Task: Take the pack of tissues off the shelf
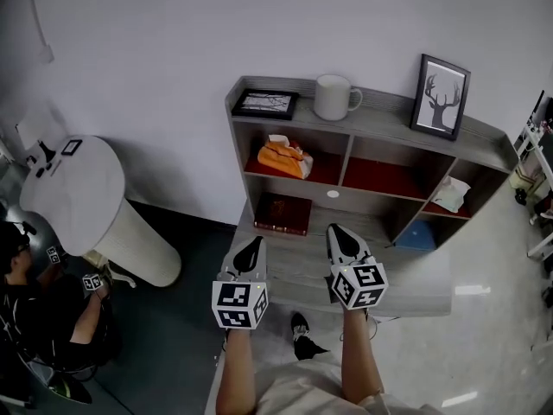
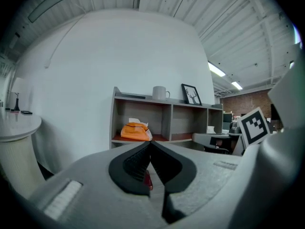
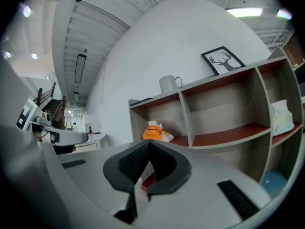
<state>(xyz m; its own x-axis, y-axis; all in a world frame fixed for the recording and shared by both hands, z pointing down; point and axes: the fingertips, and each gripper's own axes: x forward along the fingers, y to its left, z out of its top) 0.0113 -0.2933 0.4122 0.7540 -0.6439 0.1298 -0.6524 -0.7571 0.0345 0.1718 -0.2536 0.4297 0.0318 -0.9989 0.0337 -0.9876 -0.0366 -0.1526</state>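
Here's the grey shelf [image 1: 384, 109] against the white wall, its cubbies lined in red, and a grey desk [image 1: 415, 284] running in front of it. On top stands a framed deer picture [image 1: 441, 95] at the 1 o'clock end, with a white mug [image 1: 335, 97] beside it. A red book [image 1: 282, 213] lies flat in the lower left cubby.

Now the target: an orange pack of tissues [image 1: 283, 157] with a white sheet poking out of its top, sitting in the upper left cubby. It looks like the one to take. A smaller white pack [image 1: 451, 194] sits in the far right cubby, though, and could be a rival candidate.

Both tools hover over the desk, well short of the shelf. The left gripper [image 1: 251, 247] has its jaws pressed together on nothing. The right gripper [image 1: 339, 236] is closed tight too, also empty.

From the left gripper the orange pack lies at about 1 o'clock; from the right, about 11 o'clock. Neither is clearly nearer. The pack's long side runs roughly 9 to 3 across the cubby, front edge facing out. My read is that either gripper must spread its jaws first, then go straight in over the book.
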